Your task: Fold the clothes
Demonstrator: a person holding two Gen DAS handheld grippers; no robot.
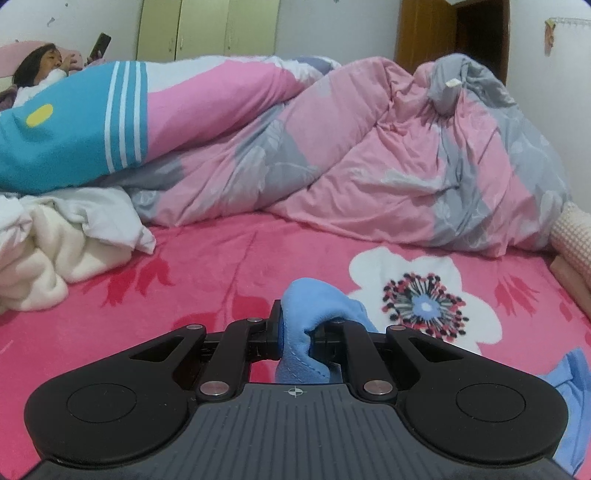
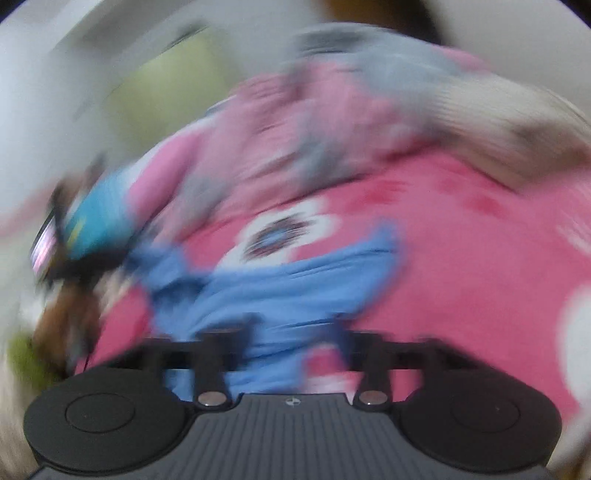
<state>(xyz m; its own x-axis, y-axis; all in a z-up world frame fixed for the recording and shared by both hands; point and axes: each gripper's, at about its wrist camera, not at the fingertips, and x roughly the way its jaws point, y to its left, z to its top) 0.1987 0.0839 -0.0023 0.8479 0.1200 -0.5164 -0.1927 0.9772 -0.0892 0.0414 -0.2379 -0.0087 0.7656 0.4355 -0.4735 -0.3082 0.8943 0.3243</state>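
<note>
- My left gripper (image 1: 295, 338) is clamped on a bunched fold of the soft light-blue fleece garment (image 1: 314, 314); the cloth bulges up over the closed jaws and hangs below them, so I judge I have it pinched by an edge or corner to carry it across for a fold.
- The rest of that garment lies spread and rumpled on the bed, just ahead of my right gripper (image 2: 291, 332), with one end trailing away toward the left gripper at the far left of the right wrist view.
- My right gripper's jaws stand apart with blue cloth between them. That view is heavily smeared, but I see no pinch, so I read it as released and not holding anything.
- I take it one hand anchors while the other is free to take a new hold; which part of the garment it should take I cannot tell through the blur.
- The work surface is a plush bright-pink bedspread with a large white flower print (image 1: 424, 299), soft and giving, so creases will not press sharp.
- Behind it lies a heaped pink-and-grey quilt (image 1: 369, 166), and at the left a crumpled cream-white blanket (image 1: 48, 251).
- A person (image 1: 40, 70) lies at the far left corner with a phone, under a blue-and-pink cover (image 1: 92, 122).
- Pale-green wardrobe doors (image 1: 207, 29) and a brown wooden door frame (image 1: 424, 33) stand against the back wall.
</note>
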